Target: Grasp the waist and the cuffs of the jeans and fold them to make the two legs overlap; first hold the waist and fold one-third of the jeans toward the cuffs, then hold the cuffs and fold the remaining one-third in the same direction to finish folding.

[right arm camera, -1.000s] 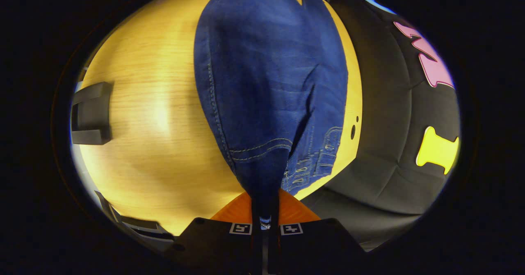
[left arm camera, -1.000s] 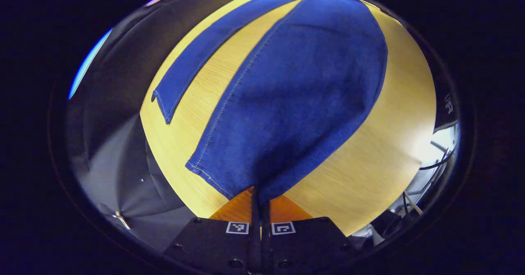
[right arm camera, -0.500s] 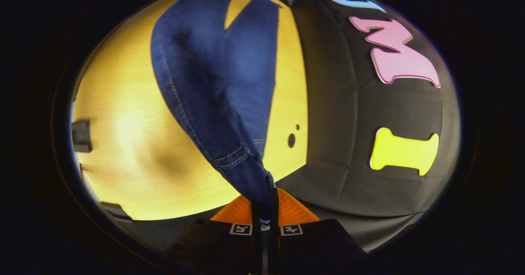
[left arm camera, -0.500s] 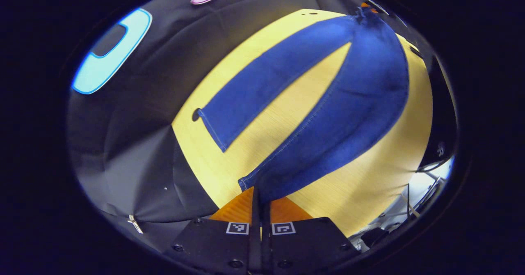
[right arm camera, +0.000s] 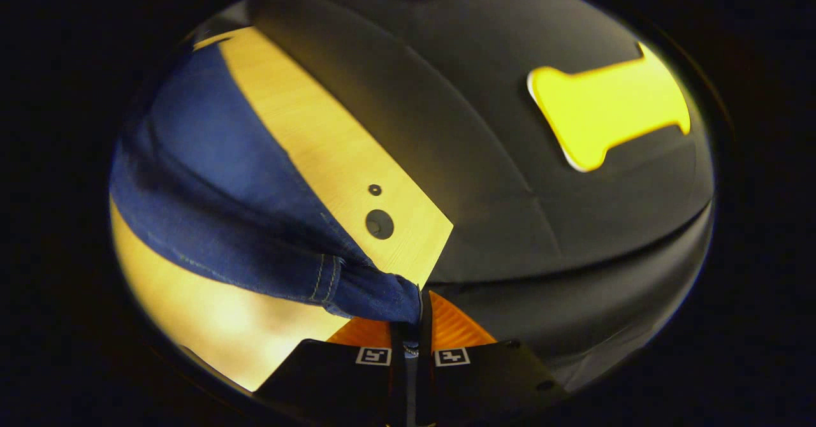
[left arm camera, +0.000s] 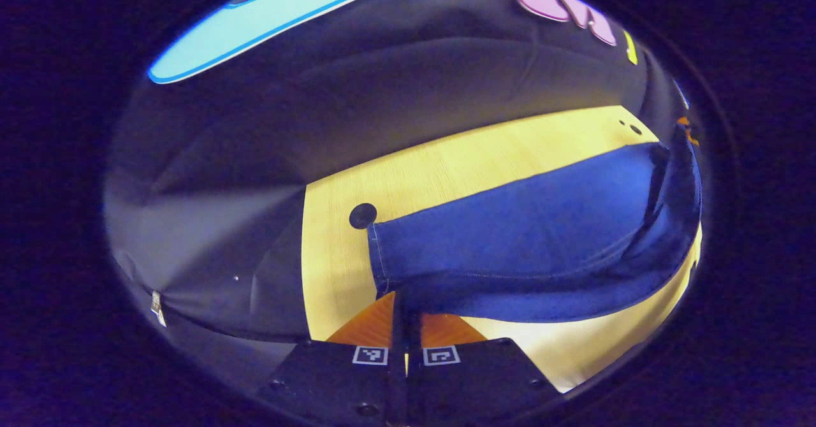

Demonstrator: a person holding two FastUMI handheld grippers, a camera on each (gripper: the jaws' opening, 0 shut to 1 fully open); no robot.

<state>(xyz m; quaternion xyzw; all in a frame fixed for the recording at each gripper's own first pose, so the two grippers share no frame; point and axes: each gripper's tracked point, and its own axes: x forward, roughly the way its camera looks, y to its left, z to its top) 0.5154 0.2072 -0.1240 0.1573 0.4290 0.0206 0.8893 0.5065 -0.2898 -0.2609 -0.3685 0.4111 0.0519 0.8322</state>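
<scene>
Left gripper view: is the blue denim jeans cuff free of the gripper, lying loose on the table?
No: the left gripper is closed on the cuff end of the blue denim jeans, above the yellow wooden table.

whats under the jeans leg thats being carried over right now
The other leg of the jeans lies under it on the wooden table. The raised leg covers that leg's near edge, so the table beneath can't be seen.
</scene>
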